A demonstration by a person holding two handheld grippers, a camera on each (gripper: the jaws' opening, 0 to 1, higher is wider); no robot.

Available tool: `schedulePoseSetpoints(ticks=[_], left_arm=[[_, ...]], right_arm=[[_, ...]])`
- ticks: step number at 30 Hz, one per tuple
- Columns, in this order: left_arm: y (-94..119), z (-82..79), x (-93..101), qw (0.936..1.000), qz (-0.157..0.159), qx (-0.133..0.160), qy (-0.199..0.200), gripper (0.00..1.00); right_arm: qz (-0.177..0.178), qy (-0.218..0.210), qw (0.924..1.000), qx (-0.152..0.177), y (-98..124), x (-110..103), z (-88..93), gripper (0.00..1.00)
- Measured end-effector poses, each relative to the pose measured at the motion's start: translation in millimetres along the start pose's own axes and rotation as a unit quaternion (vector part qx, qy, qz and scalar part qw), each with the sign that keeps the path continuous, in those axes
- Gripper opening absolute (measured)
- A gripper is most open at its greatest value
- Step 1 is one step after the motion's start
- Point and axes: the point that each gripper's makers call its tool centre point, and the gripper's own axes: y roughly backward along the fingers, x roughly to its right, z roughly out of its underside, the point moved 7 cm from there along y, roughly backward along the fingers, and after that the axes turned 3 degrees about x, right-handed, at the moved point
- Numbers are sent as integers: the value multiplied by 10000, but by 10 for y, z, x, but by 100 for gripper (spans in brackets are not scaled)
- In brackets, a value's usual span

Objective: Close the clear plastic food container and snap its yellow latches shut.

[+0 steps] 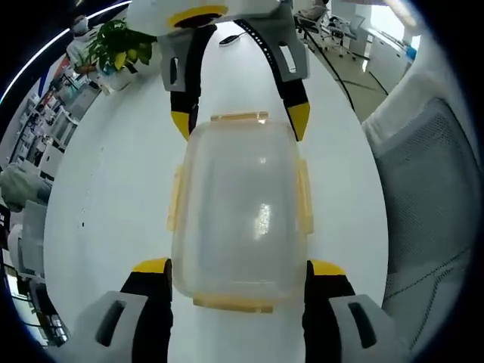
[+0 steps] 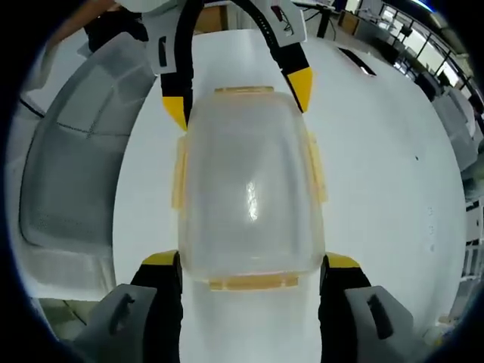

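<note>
Container [image 1: 240, 215] sits lid-down in the middle of the white worktop [image 1: 106, 227], with 4 yellow latches [image 1: 304, 198] sticking out from its rim — apparently none snapped yet. Left tool [image 1: 238, 265] and right tool [image 2: 251, 259] face each other from opposite ends, each spread wide with jaws straddling a corner, gripping nothing — likely poised to steady the box and press the end latches.

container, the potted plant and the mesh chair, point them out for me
container [image 1: 240, 219], left gripper view, middle of the clear lid
potted plant [image 1: 115, 44], left gripper view, green leaves
mesh chair [image 1: 427, 181], left gripper view, grey mesh back
</note>
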Motion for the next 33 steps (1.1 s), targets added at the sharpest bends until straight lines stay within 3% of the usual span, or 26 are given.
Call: schedulePoseSetpoints(ticks=[12,33], left_arm=[[-10,32,-125,10000,20,-15,-28,66],[-107,91,-711,9997,13,-229,-86,66]], right_arm=[[25,-12,10000,59,-14,115,-29,71],[91,-49,9999,50,-58,689,-131,71]])
